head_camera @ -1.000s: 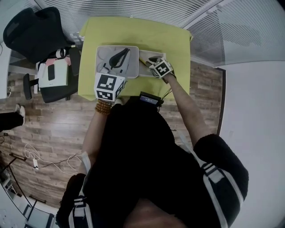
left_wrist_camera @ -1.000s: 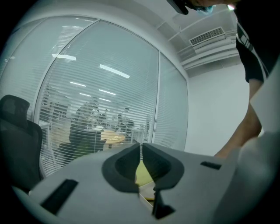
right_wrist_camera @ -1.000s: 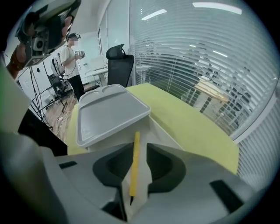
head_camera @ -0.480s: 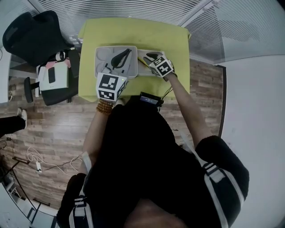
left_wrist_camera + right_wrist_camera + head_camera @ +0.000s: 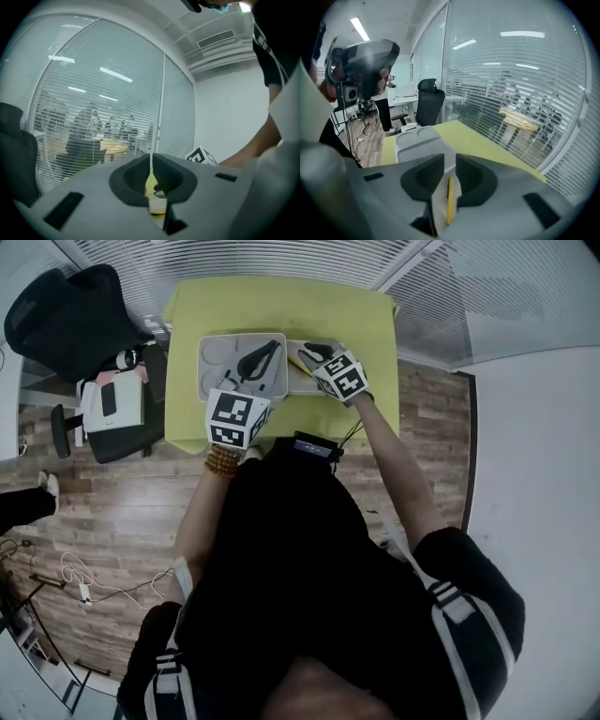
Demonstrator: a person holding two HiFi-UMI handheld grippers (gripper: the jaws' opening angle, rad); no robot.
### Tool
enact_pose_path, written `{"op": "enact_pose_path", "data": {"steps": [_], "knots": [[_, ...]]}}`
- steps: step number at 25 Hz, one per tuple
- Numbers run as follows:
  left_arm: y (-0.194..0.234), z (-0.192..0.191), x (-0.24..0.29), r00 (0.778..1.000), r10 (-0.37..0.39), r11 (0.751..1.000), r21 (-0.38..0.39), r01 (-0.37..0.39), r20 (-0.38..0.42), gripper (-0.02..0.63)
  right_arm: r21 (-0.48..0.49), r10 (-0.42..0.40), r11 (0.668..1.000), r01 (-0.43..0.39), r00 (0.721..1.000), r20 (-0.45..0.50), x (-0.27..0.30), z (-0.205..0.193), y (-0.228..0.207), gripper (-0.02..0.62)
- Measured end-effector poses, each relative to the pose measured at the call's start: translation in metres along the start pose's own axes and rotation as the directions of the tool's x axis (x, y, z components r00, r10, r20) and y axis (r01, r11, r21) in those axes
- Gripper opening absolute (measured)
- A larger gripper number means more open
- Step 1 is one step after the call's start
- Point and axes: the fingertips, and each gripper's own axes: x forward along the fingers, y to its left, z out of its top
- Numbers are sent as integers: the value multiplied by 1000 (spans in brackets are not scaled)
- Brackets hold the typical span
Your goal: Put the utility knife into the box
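A slim yellow utility knife [image 5: 449, 200] lies on a small white tray [image 5: 302, 382] at the table's right, and the head view shows it as a thin yellow line [image 5: 303, 361]. My right gripper [image 5: 450, 176] hangs just over it, jaws closing with the knife in the gap and space on both sides. The head view shows this gripper [image 5: 315, 356] at the tray's far end. The grey box [image 5: 217, 360] stands left of the tray with a black object [image 5: 257, 359] inside. My left gripper [image 5: 248, 397] hovers by the box's near edge, its jaws [image 5: 151, 171] together and tilted up toward the windows.
The yellow-green table [image 5: 281, 306] backs onto glass walls with blinds. A black office chair [image 5: 70, 310] stands at its left, with a second chair holding papers [image 5: 112, 401]. Cables lie on the wooden floor [image 5: 89, 582]. A dark device [image 5: 314, 446] sits at the table's near edge.
The right gripper has crept slightly farther along the white tray toward the knife. The left gripper has stayed near the box's front edge.
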Motion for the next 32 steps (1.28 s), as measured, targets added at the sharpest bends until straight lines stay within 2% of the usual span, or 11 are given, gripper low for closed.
{"op": "enact_pose_path", "data": {"steps": [9, 21, 29, 32], "knots": [[-3, 5, -3, 999, 35, 999, 37, -36, 23, 26, 27, -80, 997, 77, 989, 123, -31, 41, -13, 63], [-4, 14, -17, 995, 84, 994, 68, -88, 53, 26, 71, -180, 983, 167, 950, 254, -85, 85, -12, 43], [-9, 24, -28, 993, 96, 992, 71, -101, 75, 26, 105, -223, 975, 198, 900, 375, -131, 119, 1, 28], [-12, 27, -29, 992, 94, 992, 79, -101, 83, 26, 107, -242, 970, 217, 869, 432, -146, 132, 8, 23]]}}
